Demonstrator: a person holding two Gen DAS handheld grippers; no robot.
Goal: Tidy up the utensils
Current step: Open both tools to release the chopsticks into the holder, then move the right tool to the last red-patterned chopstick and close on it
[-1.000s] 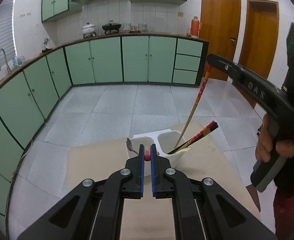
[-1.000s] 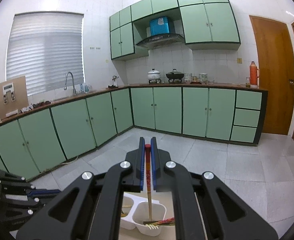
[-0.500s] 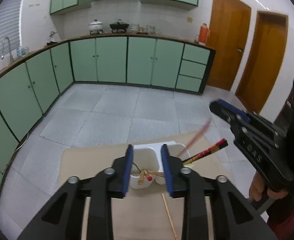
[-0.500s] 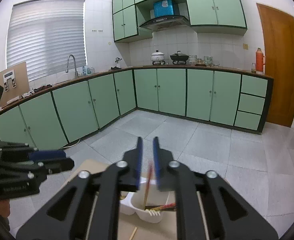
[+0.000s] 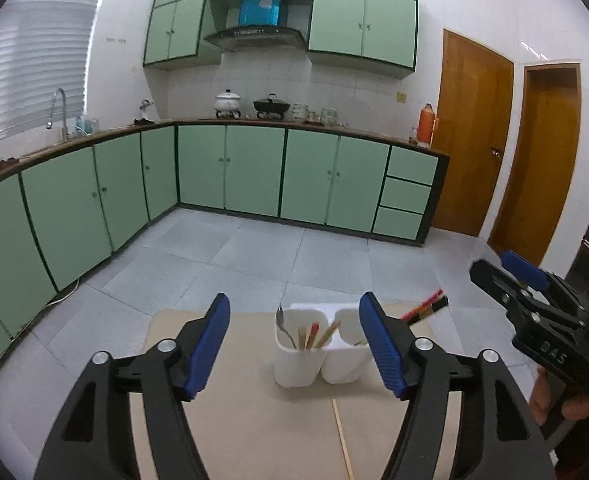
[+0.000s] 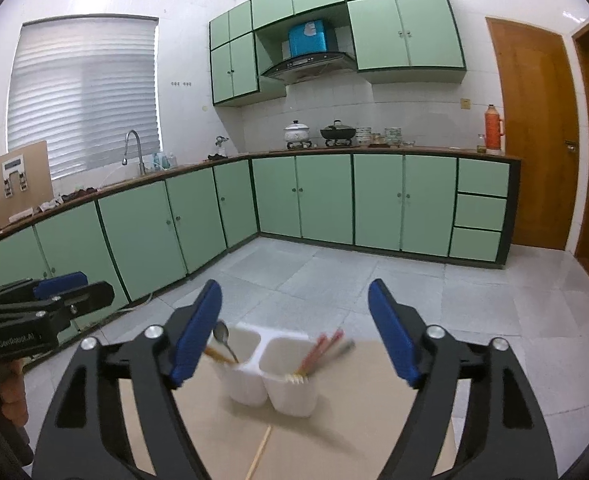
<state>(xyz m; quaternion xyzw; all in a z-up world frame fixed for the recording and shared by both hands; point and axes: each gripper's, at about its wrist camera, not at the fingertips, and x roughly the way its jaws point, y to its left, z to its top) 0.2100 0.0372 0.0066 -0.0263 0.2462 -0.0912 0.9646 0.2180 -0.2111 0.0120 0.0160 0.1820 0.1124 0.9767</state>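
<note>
Black left tool [image 5: 294, 344], blue pads [image 5: 208, 346], silver screws

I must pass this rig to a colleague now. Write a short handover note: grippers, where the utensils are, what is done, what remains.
Left gripper: open, empty, facing the white holder.
Right gripper: open, empty, also facing the holder.
Holder stands on the tan board; it has two compartments.
Done: a spoon and several sticks stand in the left compartment; red and dark chopsticks lean out of the right one.
Left: one pale chopstick lies on the board in front of the holder, not yet picked up.
</note>
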